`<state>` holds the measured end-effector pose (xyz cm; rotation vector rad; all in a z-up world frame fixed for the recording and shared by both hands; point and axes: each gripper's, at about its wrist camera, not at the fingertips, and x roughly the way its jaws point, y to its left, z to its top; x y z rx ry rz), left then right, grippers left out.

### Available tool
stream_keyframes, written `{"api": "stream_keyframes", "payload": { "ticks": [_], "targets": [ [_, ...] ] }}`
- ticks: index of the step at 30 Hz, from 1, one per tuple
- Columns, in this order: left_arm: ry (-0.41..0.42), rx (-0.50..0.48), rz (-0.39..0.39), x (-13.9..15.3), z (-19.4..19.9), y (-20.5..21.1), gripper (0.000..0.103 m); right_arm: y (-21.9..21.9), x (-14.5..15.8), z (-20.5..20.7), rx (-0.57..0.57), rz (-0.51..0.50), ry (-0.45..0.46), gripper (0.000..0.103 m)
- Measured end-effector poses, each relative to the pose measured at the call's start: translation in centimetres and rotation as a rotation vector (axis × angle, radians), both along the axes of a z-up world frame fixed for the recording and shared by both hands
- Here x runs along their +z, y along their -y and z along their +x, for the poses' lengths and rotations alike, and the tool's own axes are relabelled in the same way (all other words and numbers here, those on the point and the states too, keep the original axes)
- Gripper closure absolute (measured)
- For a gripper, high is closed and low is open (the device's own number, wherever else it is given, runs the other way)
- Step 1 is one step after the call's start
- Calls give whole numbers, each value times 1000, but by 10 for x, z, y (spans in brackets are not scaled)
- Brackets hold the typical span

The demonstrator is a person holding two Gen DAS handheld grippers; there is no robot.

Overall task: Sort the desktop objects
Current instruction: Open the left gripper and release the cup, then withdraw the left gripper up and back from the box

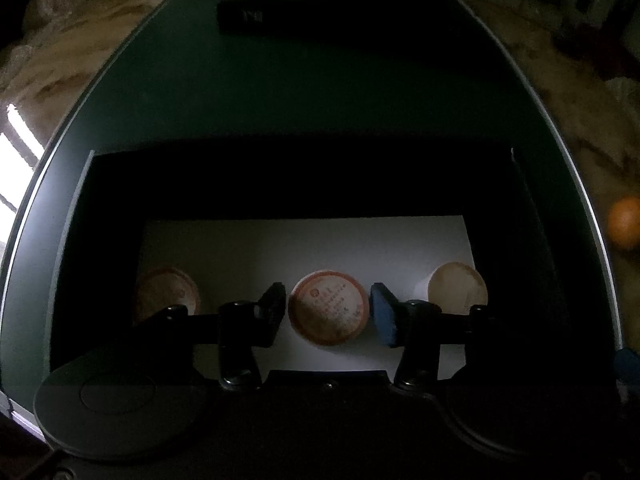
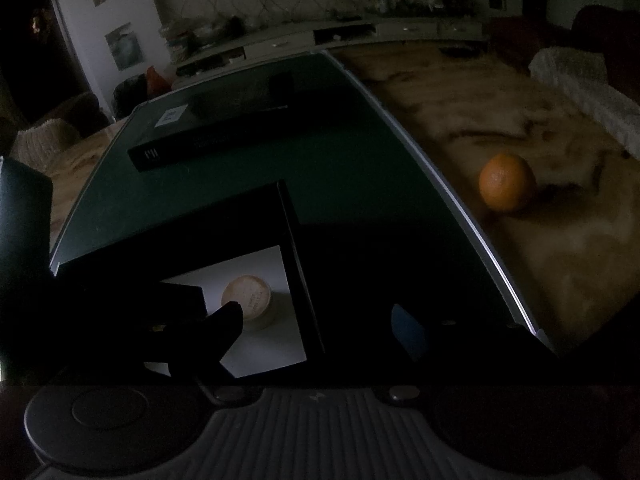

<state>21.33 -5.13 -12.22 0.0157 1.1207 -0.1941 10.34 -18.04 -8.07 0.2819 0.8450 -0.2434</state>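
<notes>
A dark open box (image 1: 96, 216) with a white floor holds three small round sealed cups. My left gripper (image 1: 328, 312) reaches into it, its fingers pressed against both sides of the middle cup (image 1: 328, 307), which has a red-rimmed printed lid. A second cup (image 1: 166, 294) stands at the left and a pale-lidded cup (image 1: 457, 288) at the right. The right wrist view shows the pale cup (image 2: 247, 295) in the box's corner. My right gripper (image 2: 320, 328) hovers open and empty over the box's right wall (image 2: 298, 264). An orange (image 2: 506, 182) lies off the mat to the right.
The box sits on a dark green mat (image 1: 320, 92) with a silver edge. A flat black case (image 1: 260, 16) lies at the mat's far end. Marbled brown surface (image 2: 520, 112) surrounds the mat. The orange (image 1: 624, 222) shows at the left view's right edge. Lighting is dim.
</notes>
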Motion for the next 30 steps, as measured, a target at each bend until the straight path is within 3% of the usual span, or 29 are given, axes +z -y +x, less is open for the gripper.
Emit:
{"api": "stream_keyframes", "payload": {
  "ticks": [6,15,30],
  "targets": [
    [29,6,10,22,-11,-6,32,-1,0,0,4,0,7,18],
    [83,69,38,53,-40,-40,14,-6,5,-5,32,-27,32,16],
    [77,163,77,68,-75,-93,5,-40,9,-7,194,-31,31,5]
  ]
}}
